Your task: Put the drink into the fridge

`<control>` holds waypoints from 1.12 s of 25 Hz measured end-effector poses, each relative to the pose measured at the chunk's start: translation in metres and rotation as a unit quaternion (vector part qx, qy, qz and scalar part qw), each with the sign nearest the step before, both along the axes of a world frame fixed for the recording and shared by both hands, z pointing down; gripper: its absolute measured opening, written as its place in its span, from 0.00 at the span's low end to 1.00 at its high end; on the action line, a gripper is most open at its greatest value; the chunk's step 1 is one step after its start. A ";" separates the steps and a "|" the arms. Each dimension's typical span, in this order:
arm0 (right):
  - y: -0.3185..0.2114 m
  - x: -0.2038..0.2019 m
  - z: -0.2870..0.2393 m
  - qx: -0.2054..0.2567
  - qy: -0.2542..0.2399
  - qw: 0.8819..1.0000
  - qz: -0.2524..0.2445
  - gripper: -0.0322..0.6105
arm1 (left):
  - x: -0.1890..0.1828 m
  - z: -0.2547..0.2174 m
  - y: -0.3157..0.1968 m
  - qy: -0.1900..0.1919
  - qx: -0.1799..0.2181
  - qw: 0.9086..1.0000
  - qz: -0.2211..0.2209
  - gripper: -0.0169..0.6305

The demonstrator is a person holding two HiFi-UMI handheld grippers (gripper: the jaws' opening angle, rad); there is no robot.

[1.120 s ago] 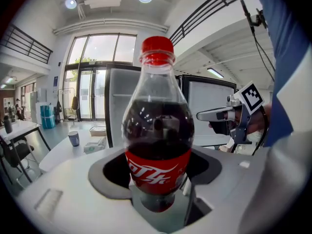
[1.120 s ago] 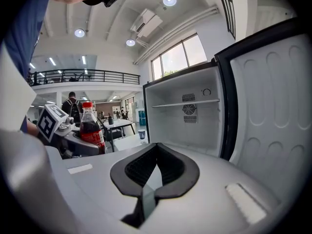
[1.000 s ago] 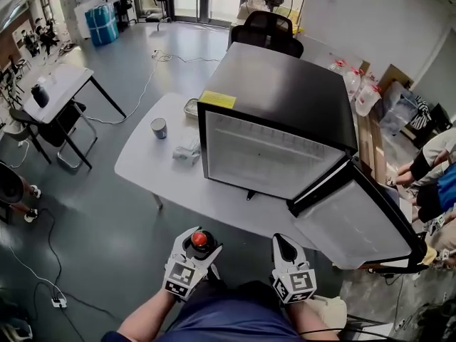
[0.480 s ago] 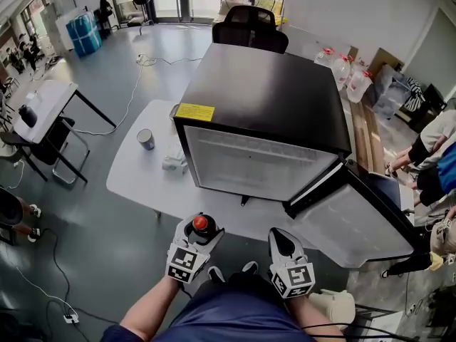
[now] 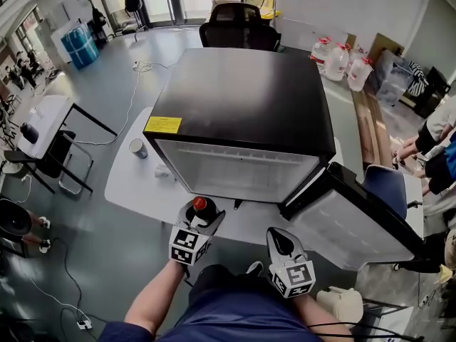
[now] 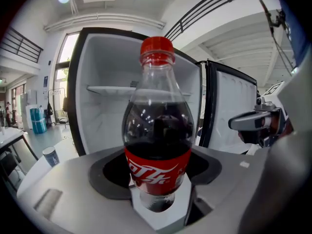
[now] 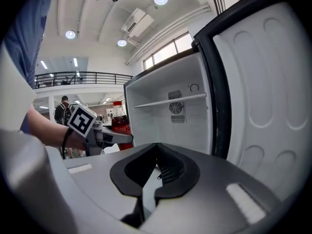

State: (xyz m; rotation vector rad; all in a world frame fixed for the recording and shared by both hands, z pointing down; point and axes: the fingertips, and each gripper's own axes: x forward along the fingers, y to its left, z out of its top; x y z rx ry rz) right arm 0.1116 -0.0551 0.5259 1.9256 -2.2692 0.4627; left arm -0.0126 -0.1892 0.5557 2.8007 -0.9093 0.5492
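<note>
A white table with rounded corners (image 5: 128, 187) stands on the grey floor (image 5: 85, 262). A black compact fridge (image 5: 242, 105) sits directly on it, covering its middle and right, its door (image 5: 356, 223) swung open rightward. On the bare left end stands a blue-and-white paper cup (image 5: 138, 148); just nearer lies a small crumpled white object (image 5: 162, 171), beside the fridge

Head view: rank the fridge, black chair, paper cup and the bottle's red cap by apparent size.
1. Fridge.
2. Black chair, though farther off.
3. Paper cup and red cap look alike; the cap is nearer the camera, so unranked.
</note>
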 end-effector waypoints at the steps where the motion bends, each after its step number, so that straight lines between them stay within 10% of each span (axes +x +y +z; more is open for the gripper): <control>1: 0.001 0.003 0.001 -0.001 0.000 1.000 0.004 0.06 | 0.005 0.001 -0.003 -0.002 0.000 1.000 0.003 0.51; 28: 0.029 0.044 0.009 -0.042 0.009 0.977 0.209 0.06 | 0.116 0.038 -0.084 -0.024 0.010 0.988 0.152 0.51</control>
